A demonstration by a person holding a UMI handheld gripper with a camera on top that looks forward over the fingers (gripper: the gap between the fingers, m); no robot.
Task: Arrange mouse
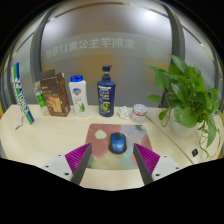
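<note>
Blue computer mouse (118, 142) resting on a small reddish-brown mouse pad (101, 133), toward that pad's right side, on a pale wooden desk (50, 140). Hand-held gripper (112, 156) spread wide, nothing held; mouse lying just ahead of the fingertips and roughly on the midline between them, clear gaps at both sides, no contact. Magenta pads (79, 155) visible on the inner faces of both fingers, left tip near the pad's front left corner, right tip beside the mouse's right. Behind the pad, near the rear of the desk, a row of upright containers: dark blue bottle (105, 92) with a white cap standing directly beyond the pad; white canister (78, 95) with a blue lid just to its left; brown carton (53, 92) further left, touching or nearly touching a green-printed packet at its side, exact contact not discernible. Slim green-and-white tube (22, 92) leaning at the far left. Small round white item (139, 111) to the right of the bottle, identity not determinable. Potted leafy green plant (190, 100) in a white pot at the right end of the desk, well apart from the mouse. Frosted glass wall (90, 45) with printed characters behind the desk.
</note>
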